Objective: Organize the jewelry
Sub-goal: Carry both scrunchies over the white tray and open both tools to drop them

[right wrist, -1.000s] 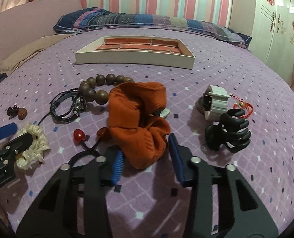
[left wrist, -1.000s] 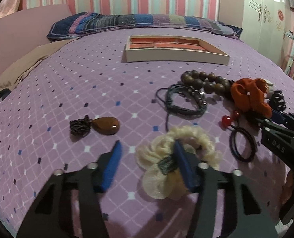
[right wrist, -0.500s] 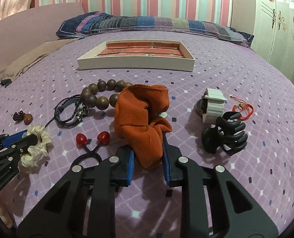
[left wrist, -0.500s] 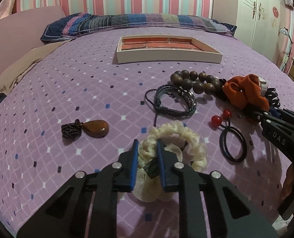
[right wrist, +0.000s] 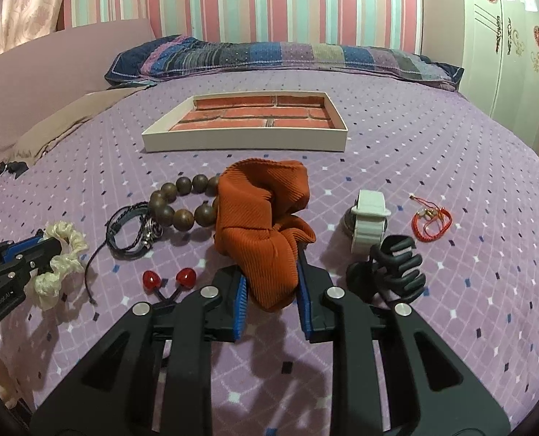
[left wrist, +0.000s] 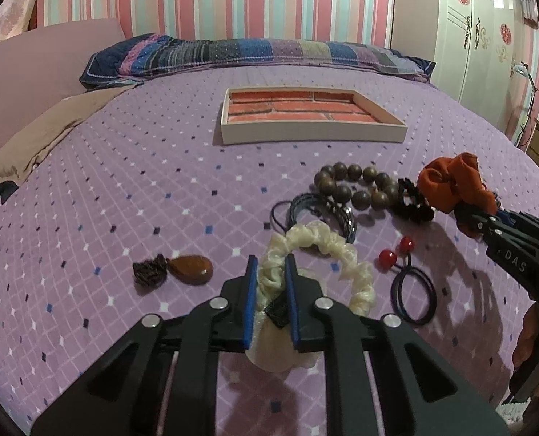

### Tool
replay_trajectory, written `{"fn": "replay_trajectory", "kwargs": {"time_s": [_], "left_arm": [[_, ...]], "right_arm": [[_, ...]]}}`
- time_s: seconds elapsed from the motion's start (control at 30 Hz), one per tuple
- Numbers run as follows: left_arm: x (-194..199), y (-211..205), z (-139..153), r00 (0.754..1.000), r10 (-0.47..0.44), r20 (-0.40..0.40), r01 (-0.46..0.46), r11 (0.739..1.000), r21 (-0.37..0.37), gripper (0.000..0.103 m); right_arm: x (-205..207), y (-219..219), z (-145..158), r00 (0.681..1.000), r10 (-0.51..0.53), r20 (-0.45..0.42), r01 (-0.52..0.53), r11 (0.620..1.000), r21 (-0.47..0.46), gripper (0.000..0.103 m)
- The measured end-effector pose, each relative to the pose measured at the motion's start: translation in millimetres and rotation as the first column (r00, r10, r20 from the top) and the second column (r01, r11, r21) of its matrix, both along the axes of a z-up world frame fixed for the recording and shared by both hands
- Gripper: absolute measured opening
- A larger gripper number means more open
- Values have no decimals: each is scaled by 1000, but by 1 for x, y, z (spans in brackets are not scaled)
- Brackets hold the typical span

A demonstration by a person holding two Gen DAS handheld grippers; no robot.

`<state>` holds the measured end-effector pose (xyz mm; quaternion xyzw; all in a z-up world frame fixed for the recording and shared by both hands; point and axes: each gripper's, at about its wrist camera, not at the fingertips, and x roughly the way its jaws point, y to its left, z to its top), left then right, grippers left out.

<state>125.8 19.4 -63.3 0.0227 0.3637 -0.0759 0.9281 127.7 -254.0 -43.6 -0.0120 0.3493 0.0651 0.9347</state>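
My left gripper (left wrist: pixel 271 269) is shut on a cream scrunchie (left wrist: pixel 320 243) and holds it lifted off the purple bed; it also shows in the right wrist view (right wrist: pixel 60 250). My right gripper (right wrist: pixel 271 272) is shut on an orange scrunchie (right wrist: pixel 262 210), also raised; it shows in the left wrist view (left wrist: pixel 451 178). A white tray with a brick-pattern floor (left wrist: pixel 305 134) (right wrist: pixel 244 141) lies further back. On the bed lie a wooden bead bracelet (left wrist: pixel 356 181), a dark braided bracelet (right wrist: pixel 131 229), a brown teardrop pendant (left wrist: pixel 191 269) and a red-bead hair tie (left wrist: pixel 407 279).
A black claw clip (right wrist: pixel 389 269), a white watch (right wrist: pixel 367 218) and a red string bracelet (right wrist: pixel 431 218) lie at the right. A striped pillow (left wrist: pixel 254 54) and pink headboard (left wrist: pixel 44 61) are behind. A wardrobe (left wrist: pixel 487 29) stands at the right.
Both grippers closed on their scrunchies, left on the cream one, right on the orange one, and have lifted them off the bed.
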Motion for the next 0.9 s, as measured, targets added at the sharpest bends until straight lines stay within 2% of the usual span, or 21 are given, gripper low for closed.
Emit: {"fn": "replay_trajectory", "kwargs": {"time_s": [0.3,0.57,0.73,0.9], "left_arm": [[18,3,19,1000,7,17,-7,1000,-23,15],[50,3,39,999,10,32,-9,1000,-29,15],[88,0,50,999,12,34,-11,999,-39,15],[138,-3,59,999,31,24,-30,998,-48,15]], "right_arm": [[18,-7,11,1000,11,-1,-11,999,36,23],[44,-16,24,1000,28,-5,-28,996,80,23],[73,-22,35,1000,25,-3,-24,996,90,23],[119,-23,49,1000,18,7,-19,997,71,23]]}}
